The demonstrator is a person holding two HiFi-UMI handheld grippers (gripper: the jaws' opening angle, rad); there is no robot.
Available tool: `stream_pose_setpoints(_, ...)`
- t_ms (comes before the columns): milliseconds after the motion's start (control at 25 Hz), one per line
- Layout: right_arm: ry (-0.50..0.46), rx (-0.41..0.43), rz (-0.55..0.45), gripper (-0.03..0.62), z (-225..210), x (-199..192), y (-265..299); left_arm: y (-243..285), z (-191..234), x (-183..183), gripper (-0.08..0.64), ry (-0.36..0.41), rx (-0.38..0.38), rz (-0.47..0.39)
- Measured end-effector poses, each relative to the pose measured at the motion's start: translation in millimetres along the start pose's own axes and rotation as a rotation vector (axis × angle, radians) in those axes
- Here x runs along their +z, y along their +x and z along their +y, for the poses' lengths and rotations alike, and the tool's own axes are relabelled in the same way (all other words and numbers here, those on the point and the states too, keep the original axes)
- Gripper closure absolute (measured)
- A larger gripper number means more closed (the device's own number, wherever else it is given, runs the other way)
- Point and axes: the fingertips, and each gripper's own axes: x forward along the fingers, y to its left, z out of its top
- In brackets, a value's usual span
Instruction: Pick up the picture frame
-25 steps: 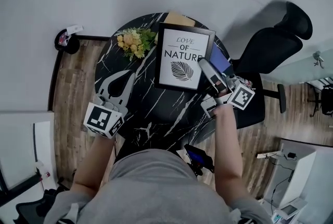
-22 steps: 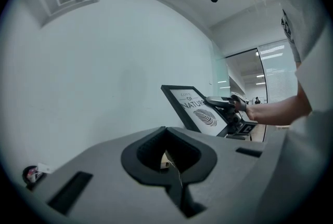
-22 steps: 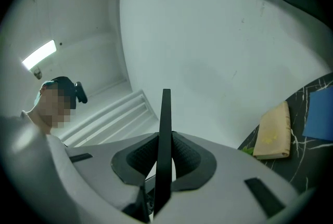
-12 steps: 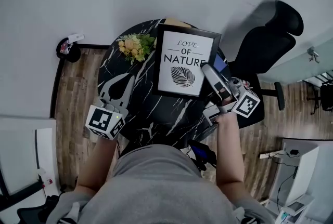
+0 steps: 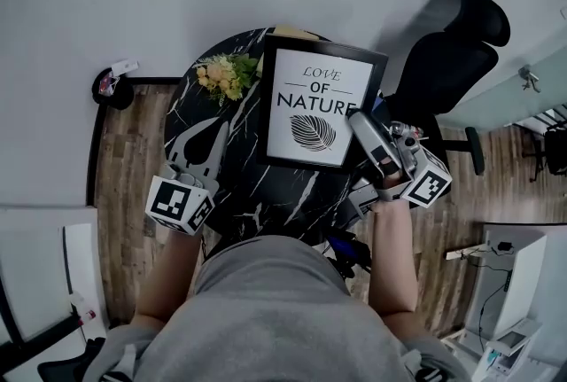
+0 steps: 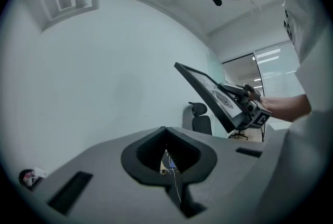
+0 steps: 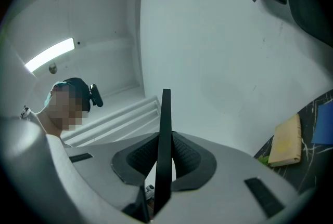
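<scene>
Head view: the right gripper (image 5: 356, 118) is clamping the picture frame (image 5: 321, 101) by its right edge, above the table (image 5: 266, 185). The left gripper (image 5: 220, 127) is hovering beside it.

Left gripper view: its jaws are meeting, empty, and the frame (image 6: 208, 94) is hanging tilted in the air.

Right gripper view: the jaws are pinching the frame's edge (image 7: 165, 134).

A bunch of yellow flowers (image 5: 226, 74) is lying on the black marbled desk (image 5: 266, 190), just ahead of the left hand-held gripper (image 5: 211, 134). A black office chair (image 5: 447, 61) is standing beyond the right hand-held gripper (image 5: 361, 121), off the desk's edge. A tan pad (image 7: 287, 141) is lying on the desk, to that gripper's right.
</scene>
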Motion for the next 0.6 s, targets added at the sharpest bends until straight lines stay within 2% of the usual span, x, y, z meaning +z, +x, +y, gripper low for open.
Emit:
stream_pose_setpoints(280, -0.014, -0.016, 0.000, 0.509, -2.3, 0.5, -3.1, 6.5, 0.6, 4.5, 0.554, -0.001, -0.010, -0.001)
stream_pose_setpoints(600, 0.027, -0.007, -0.014, 0.509, -2.9, -0.7, -1.6, 6.2, 0.7, 5.8, 0.554, -0.004, -0.013, 0.001)
